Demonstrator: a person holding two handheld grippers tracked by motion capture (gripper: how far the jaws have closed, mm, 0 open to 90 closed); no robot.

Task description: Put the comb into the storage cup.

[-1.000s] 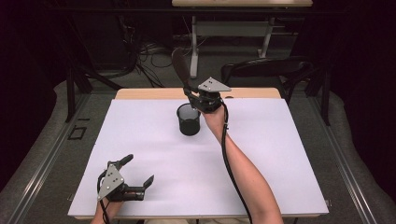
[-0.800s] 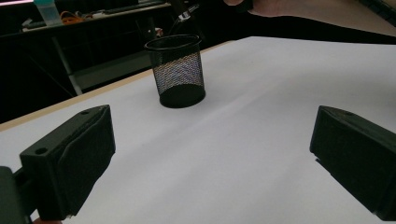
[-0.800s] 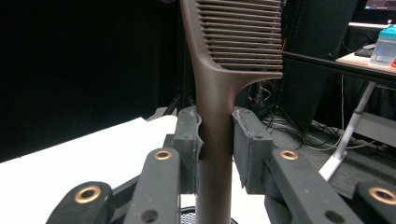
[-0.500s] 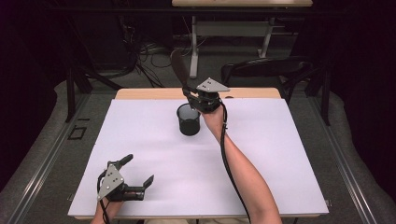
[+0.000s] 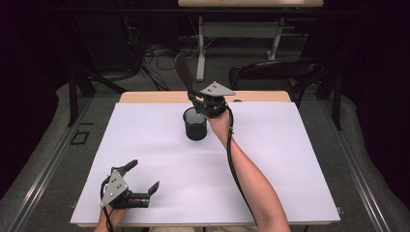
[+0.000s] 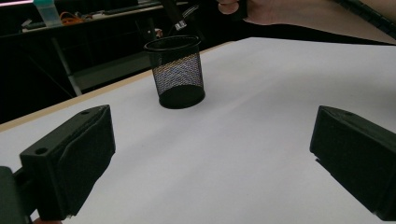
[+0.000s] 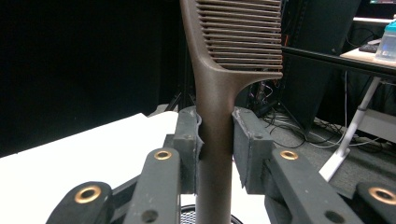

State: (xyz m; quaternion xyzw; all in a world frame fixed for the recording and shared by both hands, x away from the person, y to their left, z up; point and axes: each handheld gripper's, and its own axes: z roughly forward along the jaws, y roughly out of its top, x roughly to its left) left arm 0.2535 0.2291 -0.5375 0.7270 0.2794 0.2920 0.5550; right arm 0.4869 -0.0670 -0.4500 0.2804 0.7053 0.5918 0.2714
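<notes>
A black mesh cup (image 5: 195,124) stands upright on the white table near the far edge; it also appears in the left gripper view (image 6: 177,72). My right gripper (image 5: 202,102) hovers just above and behind the cup, shut on the handle of a brown comb (image 7: 219,84). The comb (image 5: 184,72) sticks up and leans to the far left, teeth end on top. The handle's lower end hangs over the cup's rim (image 7: 208,215). My left gripper (image 5: 140,179) rests near the front left corner of the table, open and with nothing in it.
The white table (image 5: 290,159) has a wooden strip (image 5: 154,96) along its far edge. Beyond it stand a dark chair (image 5: 275,72) and a desk frame (image 5: 241,31) with cables on the floor. The person's right forearm (image 5: 246,174) crosses the table's middle.
The right gripper with the comb has shifted slightly above the cup. The left gripper has not moved.
</notes>
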